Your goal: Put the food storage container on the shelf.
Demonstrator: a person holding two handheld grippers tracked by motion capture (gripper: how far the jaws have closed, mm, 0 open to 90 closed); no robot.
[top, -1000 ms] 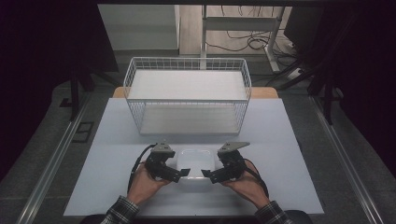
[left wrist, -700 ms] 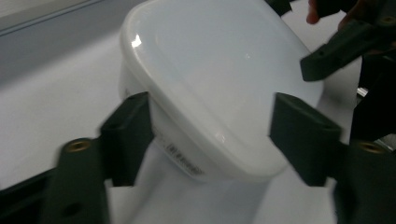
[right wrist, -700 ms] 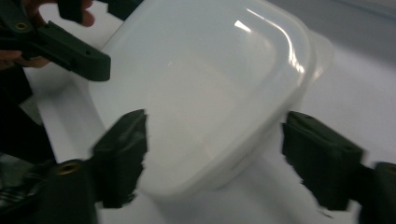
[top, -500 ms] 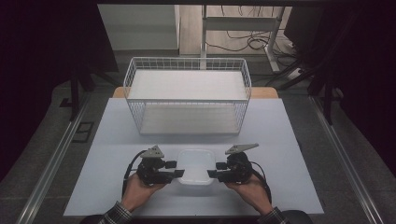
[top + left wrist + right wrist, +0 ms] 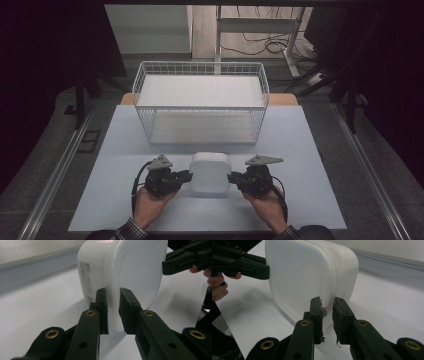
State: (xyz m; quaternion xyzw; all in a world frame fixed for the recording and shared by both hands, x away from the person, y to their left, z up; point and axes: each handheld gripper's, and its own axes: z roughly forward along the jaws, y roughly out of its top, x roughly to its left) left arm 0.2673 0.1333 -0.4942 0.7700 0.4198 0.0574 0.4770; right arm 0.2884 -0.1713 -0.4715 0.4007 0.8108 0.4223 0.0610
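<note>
Two grippers' jaws pinch the white container (image 5: 210, 172) rim; wire basket (image 5: 200, 102) stands just beyond it.

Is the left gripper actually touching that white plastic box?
Touching. In the left gripper view, the left gripper has both jaws pressed on the rim of the white container.

— Surface? 
— One table (image 5: 310, 150), pale blue-white top, wooden edge showing at the far corners.

— Floor? 
— Grey floor (image 5: 45, 165). A metal rail (image 5: 57, 172) runs along the table's left side, a second rail (image 5: 372, 175) along its right.

— Beyond the table? 
— A white panel (image 5: 147, 27) at left. A grey frame (image 5: 257, 25) beside it, with black cables (image 5: 260, 45) lying on a lighter floor strip behind.

— Light? 
— Bright over the table; both far sides of the room fall into near black.
</note>
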